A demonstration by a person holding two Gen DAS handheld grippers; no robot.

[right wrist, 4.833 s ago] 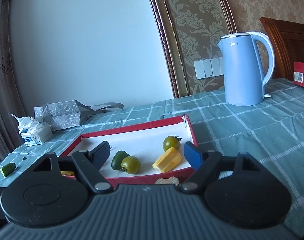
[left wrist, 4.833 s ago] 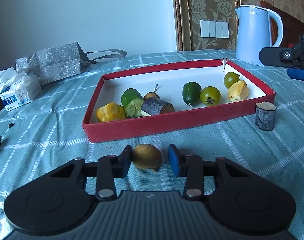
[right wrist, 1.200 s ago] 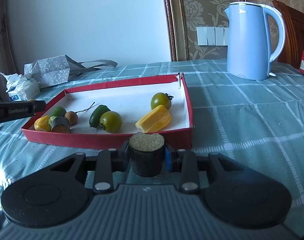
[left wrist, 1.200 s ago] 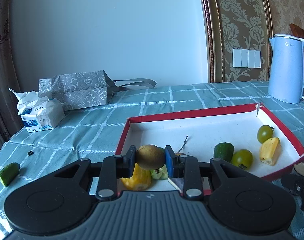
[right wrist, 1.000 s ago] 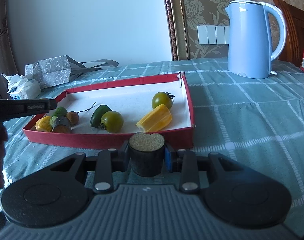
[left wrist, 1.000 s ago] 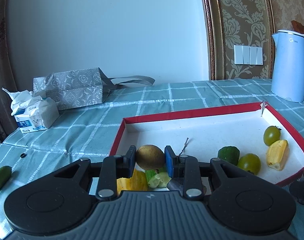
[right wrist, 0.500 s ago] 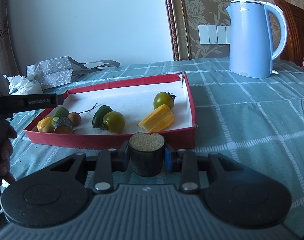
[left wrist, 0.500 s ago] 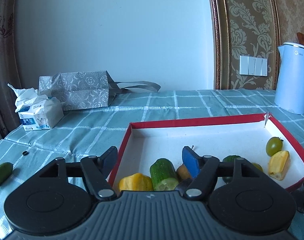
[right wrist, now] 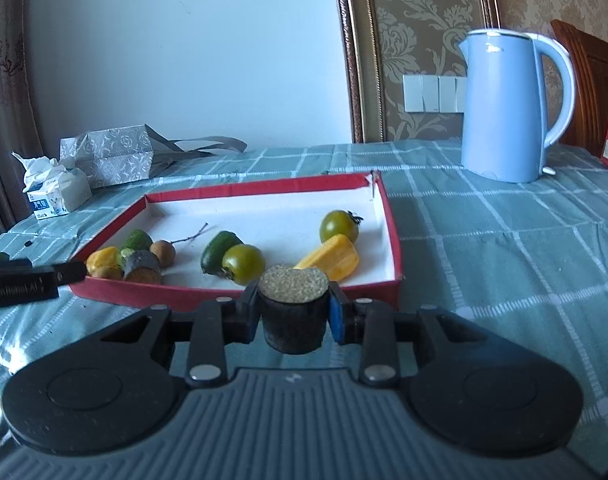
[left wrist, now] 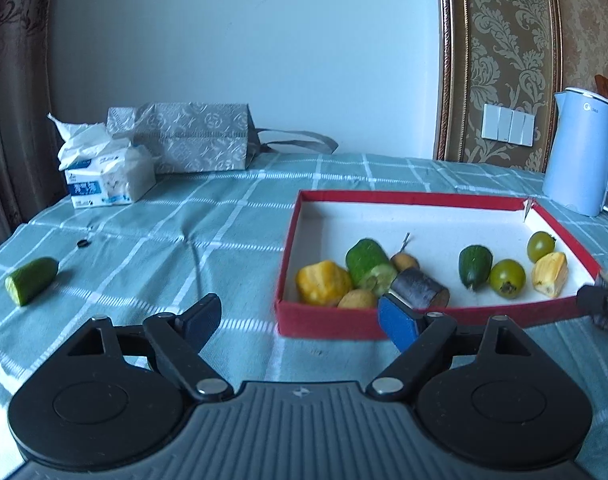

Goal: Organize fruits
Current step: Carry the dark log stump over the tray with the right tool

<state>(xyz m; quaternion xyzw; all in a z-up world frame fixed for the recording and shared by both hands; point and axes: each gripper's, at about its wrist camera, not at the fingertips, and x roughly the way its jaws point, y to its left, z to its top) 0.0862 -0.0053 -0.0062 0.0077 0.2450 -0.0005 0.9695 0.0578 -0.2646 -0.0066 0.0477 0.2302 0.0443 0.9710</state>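
A red tray (left wrist: 323, 322) with a white floor holds several fruits: yellow pieces, cucumber chunks, green tomatoes, a dark sugarcane piece (left wrist: 419, 290) and a small brown round fruit (left wrist: 356, 299) at its near left corner. My left gripper (left wrist: 300, 320) is open and empty, in front of the tray's left corner. A cucumber piece (left wrist: 31, 279) lies on the cloth far left. My right gripper (right wrist: 292, 312) is shut on a dark sugarcane stub (right wrist: 292, 308), held at the tray's (right wrist: 395, 240) near edge.
A blue kettle (right wrist: 507, 108) stands at the back right. A tissue pack (left wrist: 104, 178) and a grey patterned bag (left wrist: 184, 142) sit at the back left. A small black bit (left wrist: 82, 243) lies on the checked tablecloth.
My left gripper opened, left the brown round fruit in the tray's near left corner, then swung left. My right gripper took hold of the sugarcane stub and lifted it toward the tray.
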